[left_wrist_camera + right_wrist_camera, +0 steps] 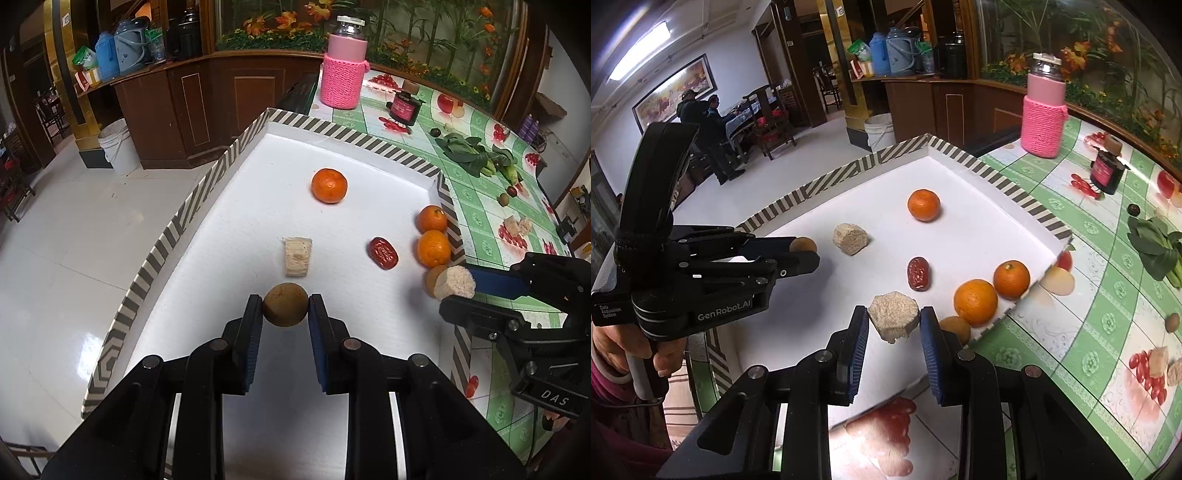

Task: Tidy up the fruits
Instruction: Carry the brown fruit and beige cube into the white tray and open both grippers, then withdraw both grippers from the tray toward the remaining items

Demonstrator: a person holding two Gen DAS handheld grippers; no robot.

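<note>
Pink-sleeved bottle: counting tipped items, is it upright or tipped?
Upright: the pink-sleeved bottle stands on the tablecloth, cap on top, beyond the tray.

Black plastic body of left gripper [803,254], seen from right wrist cam: "GenRobot.AI" in pale letters on its lower side; small white print "Data Acquisition System" on the rear corner, stacked in 3 lines. Black plastic body of right gripper [456,282], seen from left wrist cam: "DAS" in pale letters on the curved bottom edge. Small dark jar w/ pink label [1106,173] on the green patterned tablecloth: label print too small to read.
</note>
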